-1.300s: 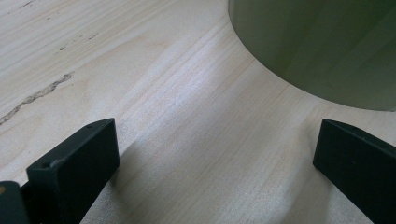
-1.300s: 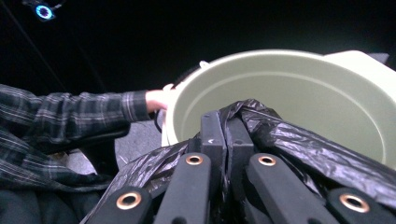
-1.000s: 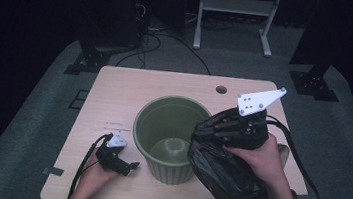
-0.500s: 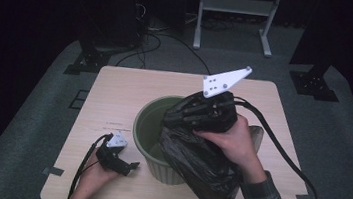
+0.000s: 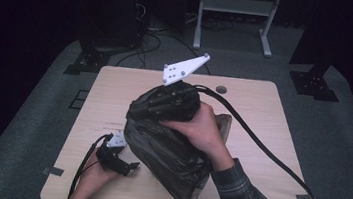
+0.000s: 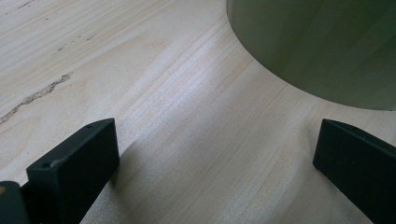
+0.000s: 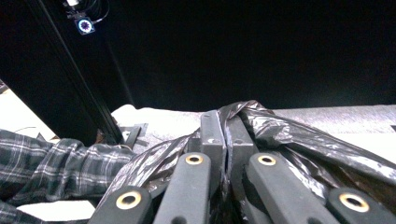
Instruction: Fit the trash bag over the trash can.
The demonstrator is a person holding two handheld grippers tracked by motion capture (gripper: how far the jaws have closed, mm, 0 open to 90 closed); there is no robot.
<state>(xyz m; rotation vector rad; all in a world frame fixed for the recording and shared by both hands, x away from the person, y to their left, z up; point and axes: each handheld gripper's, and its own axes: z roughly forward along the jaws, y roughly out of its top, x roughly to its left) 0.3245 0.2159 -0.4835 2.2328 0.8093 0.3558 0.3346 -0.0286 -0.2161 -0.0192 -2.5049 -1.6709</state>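
Nearest you, your left gripper (image 5: 124,165) rests on the pale wooden table (image 5: 115,92) by its front edge, its 2 jaws well apart with nothing between them. The left gripper view puts it just beside the curved wall of the round olive-green plastic bin (image 6: 322,46), not touching.

Your right gripper (image 5: 176,102) is raised over the middle of the table. The right gripper view shows its jaws pressed together on a fold of the crumpled black plastic bag (image 7: 280,128). In the high view the bag (image 5: 168,154) hangs in front of the bin and hides most of it; the bin's rim shows at the bag's right side.

Handling, as a judgement: the film is thin, limp and light, likely slippery, and will not hold a shape. Take it by a gathered fold at the mouth, as now; a single layer could slide out or tear.

Its long axis runs diagonally from the clamped end, far and to your left, down to the loose end near the front edge, to your right.
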